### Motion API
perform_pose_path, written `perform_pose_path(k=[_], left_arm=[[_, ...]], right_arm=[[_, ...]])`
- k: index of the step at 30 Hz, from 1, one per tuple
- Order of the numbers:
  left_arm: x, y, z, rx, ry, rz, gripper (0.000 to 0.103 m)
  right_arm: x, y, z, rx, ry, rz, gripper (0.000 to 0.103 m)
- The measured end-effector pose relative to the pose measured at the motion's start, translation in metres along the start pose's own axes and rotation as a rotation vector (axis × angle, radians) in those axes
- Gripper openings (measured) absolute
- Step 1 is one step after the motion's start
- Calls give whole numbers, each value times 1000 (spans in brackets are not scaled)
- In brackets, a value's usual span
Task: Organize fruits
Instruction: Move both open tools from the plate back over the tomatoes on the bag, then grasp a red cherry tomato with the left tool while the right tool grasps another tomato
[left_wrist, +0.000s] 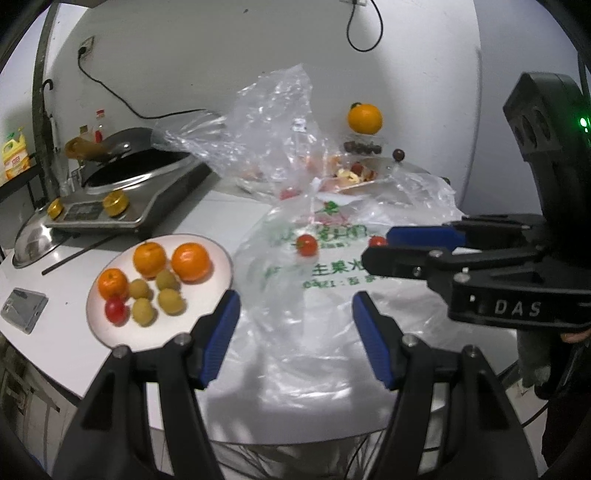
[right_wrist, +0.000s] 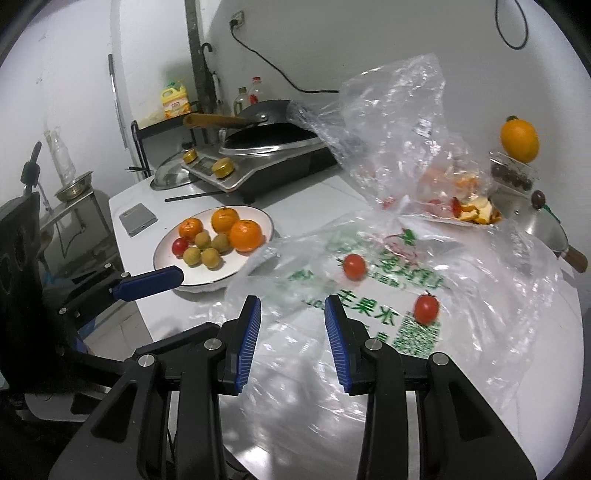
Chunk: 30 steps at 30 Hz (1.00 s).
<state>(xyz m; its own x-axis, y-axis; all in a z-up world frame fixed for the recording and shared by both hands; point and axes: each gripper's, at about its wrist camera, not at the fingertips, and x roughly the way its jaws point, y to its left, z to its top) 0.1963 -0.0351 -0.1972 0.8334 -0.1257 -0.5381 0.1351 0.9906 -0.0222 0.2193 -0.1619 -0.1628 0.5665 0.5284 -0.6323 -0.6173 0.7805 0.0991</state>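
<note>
The plate (right_wrist: 258, 218) was pale white with a thin dark rim, and held three bright orange mandarins (right_wrist: 245, 235), four dull yellow-green small fruits (right_wrist: 210, 257) and one red tomato (right_wrist: 180, 246). The clear plastic bag (right_wrist: 369, 321) carried green printed characters (with a few thin red lines), and two red cherry tomatoes (right_wrist: 426, 309) lay on it. Both grippers were black with ribbed blue pads (right_wrist: 246, 345).
</note>
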Motion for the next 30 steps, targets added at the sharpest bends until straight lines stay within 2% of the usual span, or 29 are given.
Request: perform_pose_path(k=[18, 30], left_arm=[[30, -24, 32, -8, 4, 16, 65], [71, -31, 51, 25, 31, 27, 65]], right_arm=[[-15, -54, 8, 25, 10, -36, 38], [6, -93, 10, 64, 39, -53, 38]])
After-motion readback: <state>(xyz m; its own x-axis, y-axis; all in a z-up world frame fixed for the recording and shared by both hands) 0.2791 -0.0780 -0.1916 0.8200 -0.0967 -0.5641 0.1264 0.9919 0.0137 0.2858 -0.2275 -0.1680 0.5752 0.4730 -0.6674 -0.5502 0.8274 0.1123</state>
